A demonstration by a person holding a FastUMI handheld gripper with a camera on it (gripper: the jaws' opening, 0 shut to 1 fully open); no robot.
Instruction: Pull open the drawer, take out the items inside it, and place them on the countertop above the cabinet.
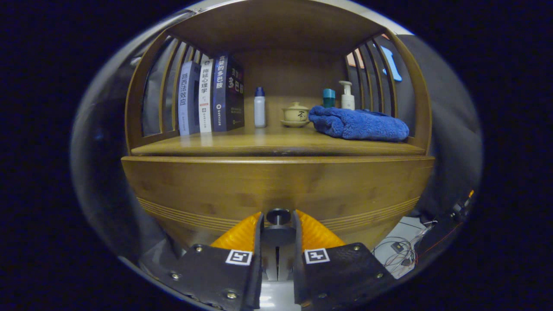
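Claw (278, 224) is pinching the drawer knob (278, 216), fingers either side of it, w/ drawer front (276, 185) looking closed. Opening step is starting; next probably needs a straight pull back from the knob.

Gripper closed around the drawer knob

The gripper (278, 220) points straight at the drawer front (276, 190), level and centred. Its two fingers (258, 229) stand nearly parallel, drawn in on either side of the round knob (278, 216), both touching it.
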